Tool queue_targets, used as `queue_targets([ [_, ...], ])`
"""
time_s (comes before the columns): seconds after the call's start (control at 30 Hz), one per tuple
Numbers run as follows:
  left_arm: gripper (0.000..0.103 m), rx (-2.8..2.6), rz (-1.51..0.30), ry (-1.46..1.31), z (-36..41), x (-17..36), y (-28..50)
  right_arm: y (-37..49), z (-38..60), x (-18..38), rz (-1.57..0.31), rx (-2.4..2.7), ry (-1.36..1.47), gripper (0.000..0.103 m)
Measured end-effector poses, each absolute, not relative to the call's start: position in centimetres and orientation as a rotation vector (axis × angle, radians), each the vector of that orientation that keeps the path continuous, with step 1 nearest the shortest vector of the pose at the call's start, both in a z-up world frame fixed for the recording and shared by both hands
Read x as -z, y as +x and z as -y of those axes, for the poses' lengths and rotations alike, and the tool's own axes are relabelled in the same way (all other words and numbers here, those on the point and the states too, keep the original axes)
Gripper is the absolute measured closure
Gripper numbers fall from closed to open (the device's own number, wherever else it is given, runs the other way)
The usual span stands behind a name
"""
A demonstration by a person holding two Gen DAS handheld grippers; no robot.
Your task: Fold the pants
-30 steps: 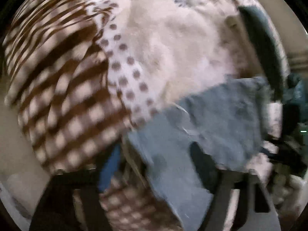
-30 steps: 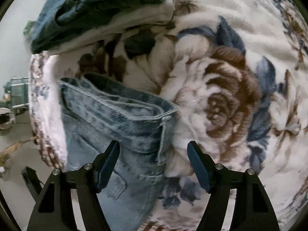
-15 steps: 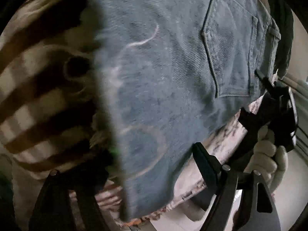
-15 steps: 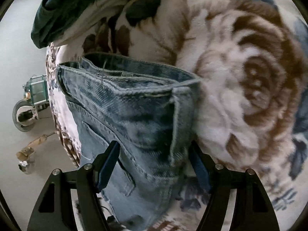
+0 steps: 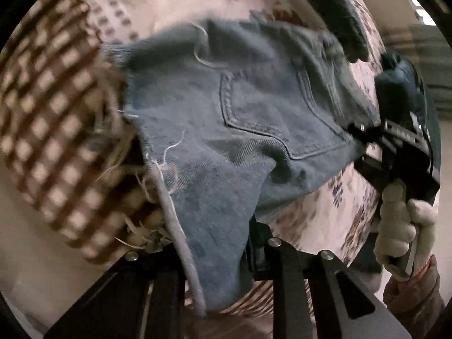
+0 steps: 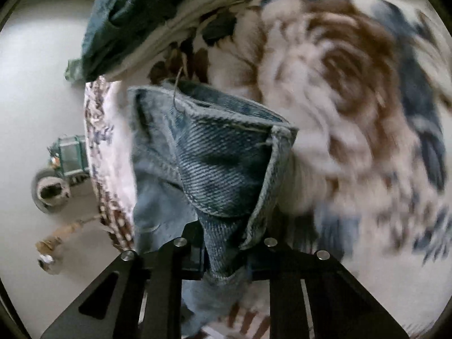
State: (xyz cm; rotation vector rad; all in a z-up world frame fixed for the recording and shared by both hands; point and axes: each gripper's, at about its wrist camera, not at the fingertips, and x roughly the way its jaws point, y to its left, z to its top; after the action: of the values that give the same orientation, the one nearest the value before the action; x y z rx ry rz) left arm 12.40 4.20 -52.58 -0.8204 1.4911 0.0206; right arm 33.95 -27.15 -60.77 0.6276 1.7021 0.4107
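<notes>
A pair of light blue denim shorts [image 5: 240,118] with a frayed hem and a back pocket hangs stretched between my two grippers above the bed. My left gripper [image 5: 214,254] is shut on the frayed leg hem. My right gripper [image 6: 226,254] is shut on the waistband corner [image 6: 226,166]. In the left wrist view the right gripper [image 5: 395,141] shows at the far right, held by a white-gloved hand [image 5: 401,226], pinching the waistband end of the shorts.
A floral fleece blanket [image 6: 353,90] in brown, blue and white covers the bed. A brown checked cloth [image 5: 56,113] lies at the left. A dark green garment [image 6: 135,14] lies at the bed's far edge. A small wheeled cart [image 6: 62,169] stands on the pale floor.
Both grippers were open around the denim and have closed on it. The shorts have been lifted off the blanket and now hang between the two grippers.
</notes>
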Motion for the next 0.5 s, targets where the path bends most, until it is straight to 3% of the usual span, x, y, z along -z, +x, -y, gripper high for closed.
queue_targets([
  [0.2,0.082,-0.025,-1.558,-0.723,-4.0,54.3,9.3,25.5,29.1,60.4,-1.739,-0.32,0.704,0.083],
  [0.27,0.075,-0.082,-1.569,-0.779,-4.3,55.6,8.3,24.2,29.3,61.4,-1.761,-0.332,0.68,0.077],
  [0.3,0.071,-0.102,-1.563,-0.849,-4.8,56.0,7.6,23.8,29.3,62.2,-1.776,-0.327,0.68,0.067],
  [0.33,0.053,-0.132,-1.526,-0.949,-5.7,56.1,6.7,23.8,29.5,63.0,-1.795,-0.31,0.689,0.059],
  [0.37,0.028,-0.171,-1.474,-1.049,-6.5,55.9,5.7,23.9,29.8,63.7,-1.81,-0.306,0.707,0.054],
  [0.43,0.014,-0.256,-1.379,-1.218,-8.0,55.4,3.2,24.2,30.5,64.4,-1.816,-0.297,0.728,0.036],
  [0.5,0.014,-0.332,-1.318,-1.322,-8.8,55.0,1.3,24.6,30.6,64.6,-1.814,-0.306,0.716,0.032],
])
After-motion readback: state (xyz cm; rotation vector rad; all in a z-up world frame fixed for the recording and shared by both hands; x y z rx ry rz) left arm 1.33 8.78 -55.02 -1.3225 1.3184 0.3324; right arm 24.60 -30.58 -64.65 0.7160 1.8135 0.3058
